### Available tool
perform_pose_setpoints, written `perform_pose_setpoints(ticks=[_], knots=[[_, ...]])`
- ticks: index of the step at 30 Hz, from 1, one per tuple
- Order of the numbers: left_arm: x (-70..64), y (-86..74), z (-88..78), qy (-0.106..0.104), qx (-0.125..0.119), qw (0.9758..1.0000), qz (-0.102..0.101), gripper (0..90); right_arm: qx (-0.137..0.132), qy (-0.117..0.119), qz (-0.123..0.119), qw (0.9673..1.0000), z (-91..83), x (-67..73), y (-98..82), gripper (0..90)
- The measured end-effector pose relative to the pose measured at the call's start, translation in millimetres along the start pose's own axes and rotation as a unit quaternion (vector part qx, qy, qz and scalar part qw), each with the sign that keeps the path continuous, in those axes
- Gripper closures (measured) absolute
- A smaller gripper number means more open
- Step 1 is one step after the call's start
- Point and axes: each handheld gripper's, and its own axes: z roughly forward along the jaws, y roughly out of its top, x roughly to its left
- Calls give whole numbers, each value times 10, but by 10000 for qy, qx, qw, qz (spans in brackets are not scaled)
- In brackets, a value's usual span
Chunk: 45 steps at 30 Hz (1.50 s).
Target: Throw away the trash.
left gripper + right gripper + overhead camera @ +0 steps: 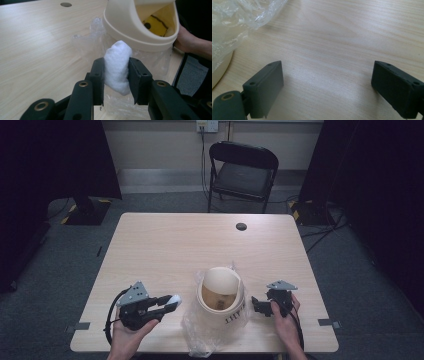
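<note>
High view, from the left: your left gripper [172, 303] hovers above the near left part of the table [160, 245], its jaws pinched on a white wad [174, 299] of something fluffy, tips aimed at the cream bin [220, 296] just to its right. In the left gripper view the white wad [118, 66] sits between both pads [99, 72], bulging above and below them, so it looks soft and compressible, like cotton or tissue. Expect it to weigh next to nothing and to give under pressure rather than crack. It should not slip much, since the fibres catch on the pads, but a loose tuft could tear off or cling to a jaw when you let go. Your grip across its middle is the sensible place.

Next comes the bin, tilted with its mouth [156, 22] toward you, a yellow object [155, 25] inside. It rests on a crumpled clear plastic bag [200, 330] that spreads over the near table edge. The bin looks like stiff, light plastic, and the film under it is slick, so it may slide or roll if bumped.

Farthest right, your right gripper [256, 305] lies near the bin's side, and the right gripper view shows its jaws spread wide over bare wood, holding nothing, with the bag's edge [242, 12] at upper left.
</note>
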Motion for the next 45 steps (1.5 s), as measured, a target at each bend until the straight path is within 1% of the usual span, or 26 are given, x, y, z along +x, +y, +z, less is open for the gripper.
perform_pose_setpoints(ticks=[1,3,4,6,9,11,13,17,19,20,21,24,27,32,33,34,35,39,45], knots=[[-8,18,-18,25,-57,10000,-15,673,-1,1,-1,10000,0,0,0,99],[-18,47,-35,23,-156,9998,-82,673,-5,3,-6,10000,1,-1,0,99],[-25,67,-41,12,-186,9998,-80,673,-4,3,-4,10000,1,0,0,99],[-47,110,-40,-35,-229,9997,-30,673,-3,4,-5,10000,1,-1,0,99],[-94,178,-23,-80,-220,9997,89,673,-4,3,-5,10000,1,-1,0,99],[-134,213,-6,-142,-262,9995,115,673,0,1,0,10000,0,0,0,99],[-164,242,-9,-160,-229,9994,198,673,0,0,0,10000,0,0,0,99],[-231,311,-53,-191,-318,9990,257,673,-4,4,-6,10000,1,-1,0,99],[-271,346,-51,-277,-324,9986,304,673,0,1,-1,10000,0,0,0,99],[-296,363,-41,-288,-339,9985,331,673,-4,4,-5,10000,1,-1,0,98],[-316,381,-28,-310,-316,9982,393,673,1,1,1,10000,0,0,0,99],[-370,413,33,-391,-288,9979,437,673,-4,4,-6,10000,1,-1,0,99],[-407,425,85,-491,-335,9970,504,672,-5,3,-6,10000,1,-1,0,99],[-454,450,203,-596,-267,9967,477,672,-6,1,-10,10000,1,-1,0,99],[-458,454,234,-586,-225,9968,497,672,-10,4,-14,10000,2,-2,0,99],[-458,454,259,-588,-203,9969,472,672,-6,0,-8,10000,1,-1,0,99],[-453,452,301,-646,-182,9967,452,672,-5,1,-9,10000,1,-1,0,99],[-459,452,402,-692,-75,9966,443,672,-11,5,-14,10000,2,-2,0,99],[-517,489,518,-839,-29,9953,478,672,-6,1,-9,10000,1,-1,0,99]])
